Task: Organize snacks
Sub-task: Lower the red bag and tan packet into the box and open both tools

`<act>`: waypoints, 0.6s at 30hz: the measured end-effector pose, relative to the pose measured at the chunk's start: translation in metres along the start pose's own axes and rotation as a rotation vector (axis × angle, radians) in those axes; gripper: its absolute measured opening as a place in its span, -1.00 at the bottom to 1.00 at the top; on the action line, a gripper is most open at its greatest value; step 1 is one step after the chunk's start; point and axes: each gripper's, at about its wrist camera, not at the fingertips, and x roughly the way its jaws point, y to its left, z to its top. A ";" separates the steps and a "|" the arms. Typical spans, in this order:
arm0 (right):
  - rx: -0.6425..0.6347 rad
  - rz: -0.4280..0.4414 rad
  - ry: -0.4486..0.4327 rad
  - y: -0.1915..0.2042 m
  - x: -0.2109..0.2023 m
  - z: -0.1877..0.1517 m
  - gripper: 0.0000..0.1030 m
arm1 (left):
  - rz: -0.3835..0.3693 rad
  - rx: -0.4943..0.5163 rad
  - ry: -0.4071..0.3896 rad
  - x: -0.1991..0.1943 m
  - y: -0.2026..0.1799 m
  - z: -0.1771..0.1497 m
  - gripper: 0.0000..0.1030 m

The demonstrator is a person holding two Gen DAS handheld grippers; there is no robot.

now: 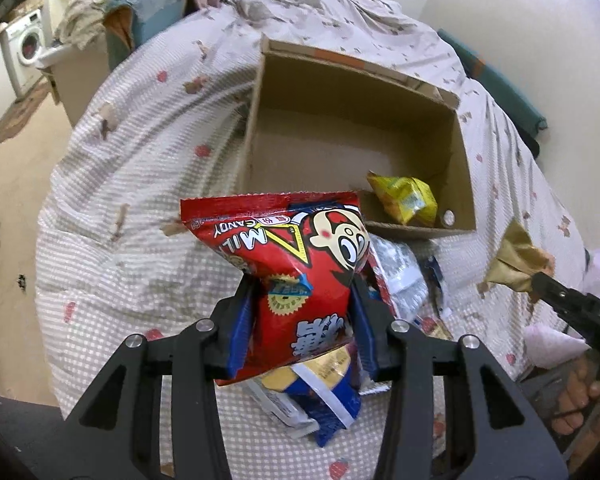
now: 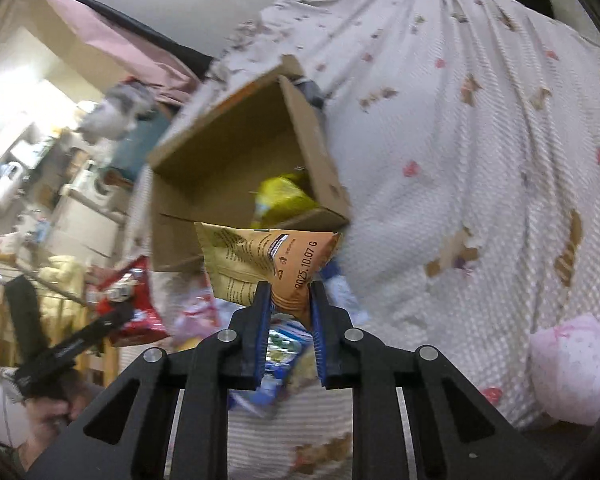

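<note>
Bedding (image 1: 148, 240) with small prints covered the bed, and on it stood an open box (image 1: 466, 184) with a yellow pack (image 1: 406, 200) lying in its near right corner. Left gripper (image 1: 304, 300) was clamped on a red candy bag (image 1: 296, 264), lifted just on the near side of the box above a heap of snacks (image 1: 324, 400). Over on the right, the right gripper (image 2: 288, 292) pinched a tan pouch (image 2: 260, 260) by its corner, jaws nearly together, held up in front of the box's near wall.
</note>
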 end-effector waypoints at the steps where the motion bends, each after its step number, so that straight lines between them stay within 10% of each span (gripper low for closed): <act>1: -0.002 0.008 -0.001 -0.001 0.004 0.000 -0.61 | 0.009 0.002 -0.009 -0.001 0.001 0.001 -0.24; 18: -0.099 0.117 -0.007 0.041 0.043 0.040 -0.61 | 0.070 0.087 -0.086 -0.008 -0.009 0.051 -0.28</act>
